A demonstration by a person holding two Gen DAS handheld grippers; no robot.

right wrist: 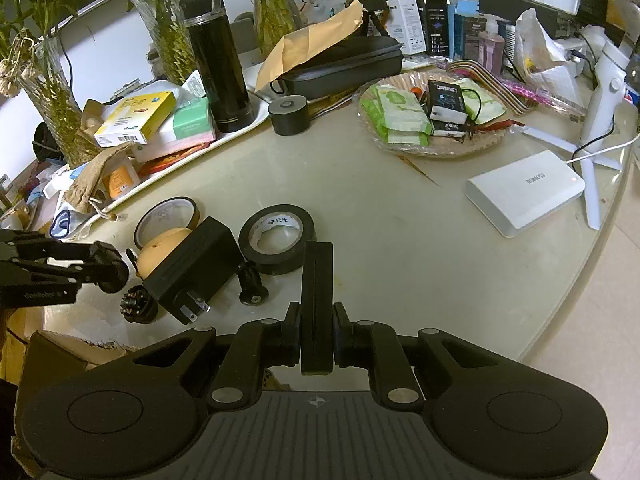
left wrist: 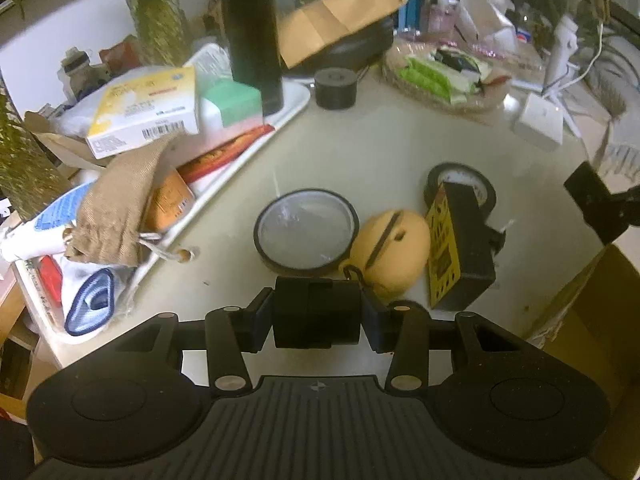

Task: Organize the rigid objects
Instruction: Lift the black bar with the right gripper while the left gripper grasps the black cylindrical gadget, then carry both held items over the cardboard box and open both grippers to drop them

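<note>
The left gripper [left wrist: 317, 314] is clamped on a stubby black cylinder [left wrist: 316, 314], carried just above the table [left wrist: 380, 140] before the tape ring [left wrist: 306, 230] and the yellow case [left wrist: 390, 250]. The right gripper [right wrist: 316, 340] pinches a flat black bar [right wrist: 317, 300] upright. Judged step: both pieces picked up, placement pending. Next move calls for a clear spot, probably the crowded white tray [left wrist: 280, 120]. The cylinder's underside and the destination cannot be made out.

Open tabletop [right wrist: 400, 216] mid-right, passable. Left blocked: crowded tray [right wrist: 168, 176]. Tape rolls [right wrist: 278, 238] and charger [right wrist: 192, 268] clutter near edge.
</note>
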